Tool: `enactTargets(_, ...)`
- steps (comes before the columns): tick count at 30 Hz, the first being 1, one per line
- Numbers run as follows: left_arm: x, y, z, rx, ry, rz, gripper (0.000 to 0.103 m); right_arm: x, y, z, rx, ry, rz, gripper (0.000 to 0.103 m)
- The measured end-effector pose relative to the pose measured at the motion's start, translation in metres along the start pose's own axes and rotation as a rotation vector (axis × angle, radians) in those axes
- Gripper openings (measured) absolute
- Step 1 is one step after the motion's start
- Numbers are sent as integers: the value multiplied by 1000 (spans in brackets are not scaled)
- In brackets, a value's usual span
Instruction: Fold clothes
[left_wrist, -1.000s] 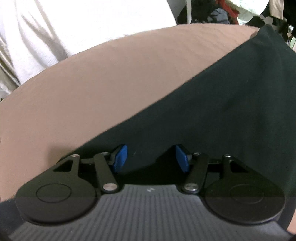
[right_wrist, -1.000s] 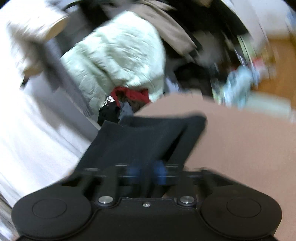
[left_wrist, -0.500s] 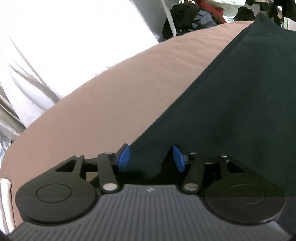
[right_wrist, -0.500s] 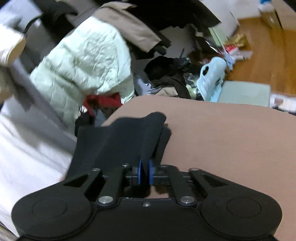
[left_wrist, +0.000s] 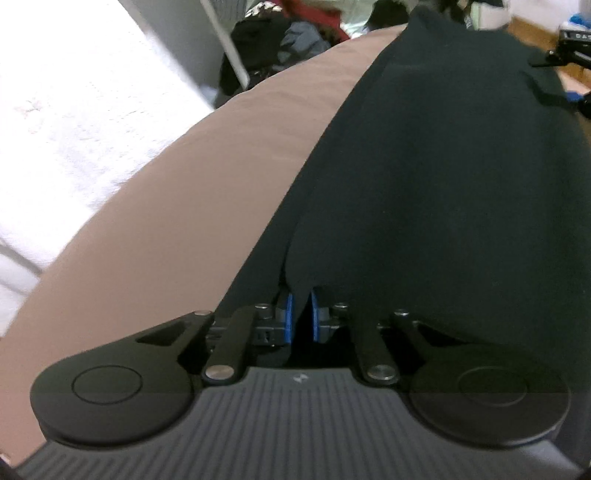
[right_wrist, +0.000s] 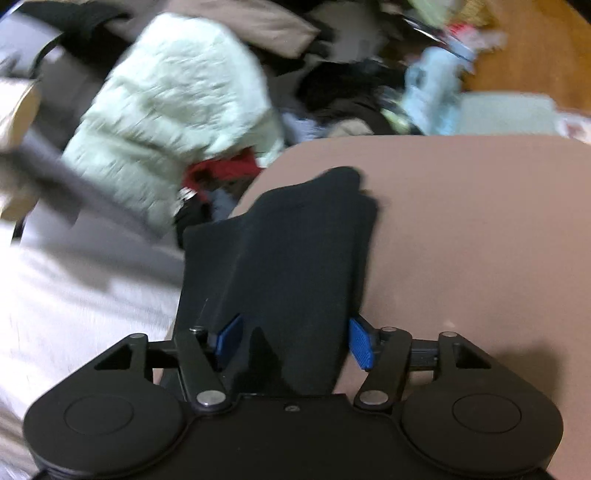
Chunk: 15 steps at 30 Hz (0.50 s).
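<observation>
Pinching a fold at the near edge of the black garment (left_wrist: 443, 166), the left tongs (left_wrist: 300, 314) have just closed on it. The right tongs (right_wrist: 293, 341) have just spread, cloth lying loose between their blue pads (right_wrist: 360, 343). The garment rests on the tan bench (right_wrist: 480, 221) (bare surface on both sides).

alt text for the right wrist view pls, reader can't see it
The right gripper stands open, its jaws having just opened, with a fold of the black garment lying loose between its blue pads on a tan padded surface. Behind it, blurred, sits a heap of clothes, including a pale green quilted jacket.
</observation>
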<state>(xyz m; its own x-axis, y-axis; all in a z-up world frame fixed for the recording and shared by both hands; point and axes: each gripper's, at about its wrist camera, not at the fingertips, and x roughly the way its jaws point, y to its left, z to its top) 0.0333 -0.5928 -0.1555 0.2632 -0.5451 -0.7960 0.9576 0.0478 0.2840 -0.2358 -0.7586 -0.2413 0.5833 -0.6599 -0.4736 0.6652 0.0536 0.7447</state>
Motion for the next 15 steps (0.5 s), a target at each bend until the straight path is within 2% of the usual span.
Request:
enactTargets(2, -9, 1, 5, -19, -25, 48, 8, 10, 7, -3, -88, -28, 19, 65)
enactTargets(4, -22, 9, 4, -55, -90, 107, 8, 16, 15, -1, -173, -46, 16, 11)
enactTargets(6, -33, 10, 1, -74, -166, 157, 8, -5, 23, -1, -227, -179, 62, 9)
enactTargets(8, -36, 10, -3, -99, -206, 182, 8, -23, 48, -3, -376, -287, 40, 8)
enactTargets(9, -29, 13, -2, -140, -194, 185, 9, -28, 63, -3, -478, -320, 9, 8)
enactTargets(10, -18, 17, -4, -178, -146, 166, 14, -29, 73, -3, -541, -338, -11, 8)
enactTargets(11, -7, 21, -7, -211, -89, 142, 25, -24, 73, -3, -534, -332, -36, 9)
enactTargets(12, 4, 25, -11, -245, -31, 117, 29, -16, 66, -1, -480, -307, -92, 31)
enactTargets(13, 8, 26, -18, -259, 12, 131, 32, -9, 52, 0, -401, -267, -158, 54)
enactTargets(14, -2, 26, -25, -259, 9, 149, 32, -3, 37, 0, -314, -219, -220, 54)
enactTargets(15, -15, 26, -32, -257, -5, 165, 34, -3, 23, 2, -234, -191, -230, 48)
